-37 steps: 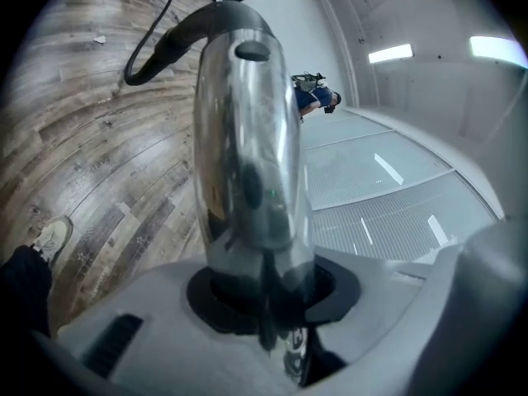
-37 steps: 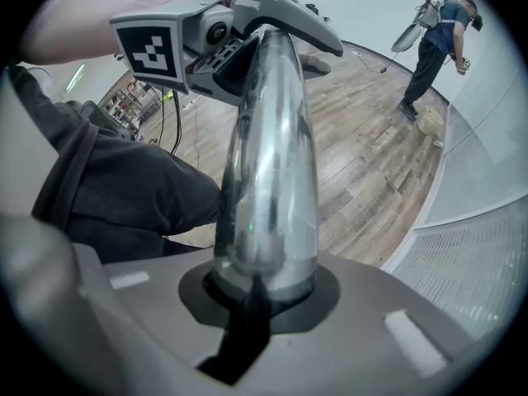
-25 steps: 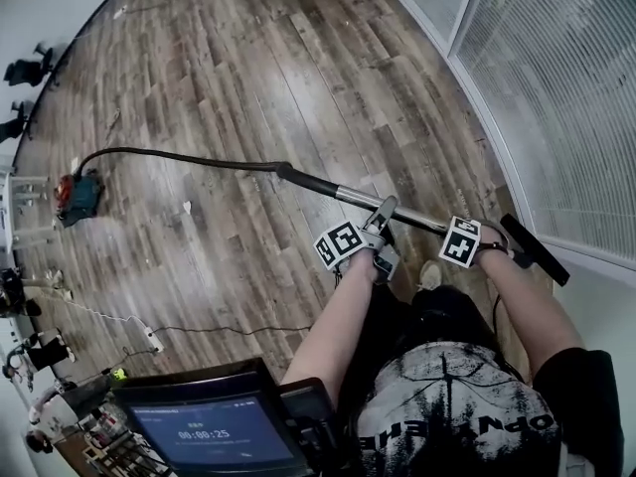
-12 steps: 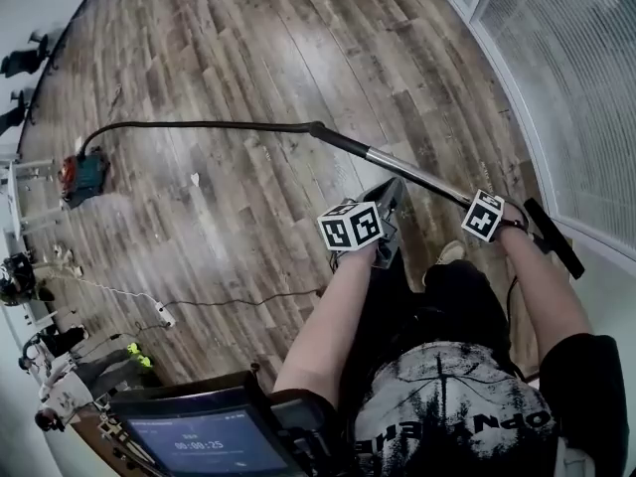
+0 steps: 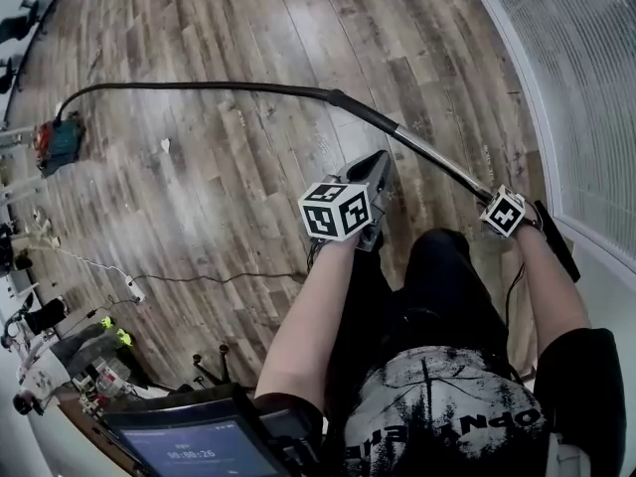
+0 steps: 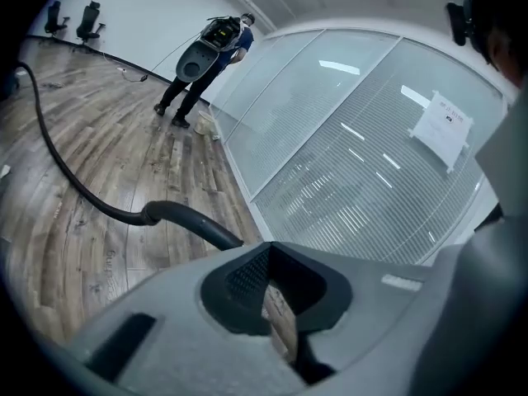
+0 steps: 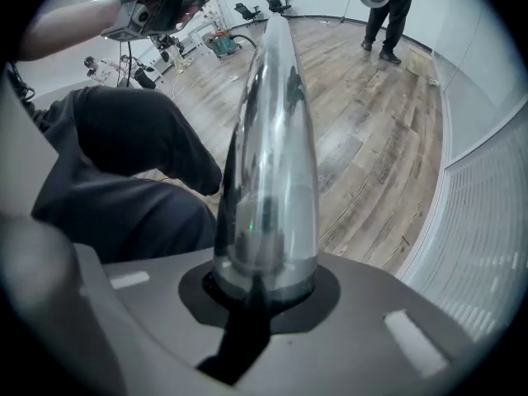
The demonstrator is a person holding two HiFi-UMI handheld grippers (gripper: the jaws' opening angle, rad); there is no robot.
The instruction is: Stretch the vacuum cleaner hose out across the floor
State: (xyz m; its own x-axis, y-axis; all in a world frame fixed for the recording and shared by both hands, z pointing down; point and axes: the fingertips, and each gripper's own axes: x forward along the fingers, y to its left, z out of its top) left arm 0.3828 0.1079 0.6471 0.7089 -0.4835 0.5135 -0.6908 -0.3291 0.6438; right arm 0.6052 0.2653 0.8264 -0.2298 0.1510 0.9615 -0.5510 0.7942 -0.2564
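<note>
The right gripper (image 7: 262,294) is clamping the metal tube (image 7: 268,155) alone, the left gripper (image 5: 378,167) is holding empty jaws together, so the weight of the hose (image 5: 199,87) may be twisting it loose.

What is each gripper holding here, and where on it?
The right gripper is clamped on the vacuum's metal tube, at its end near the nozzle, away from the hose. The left gripper is shut and holds nothing.
</note>
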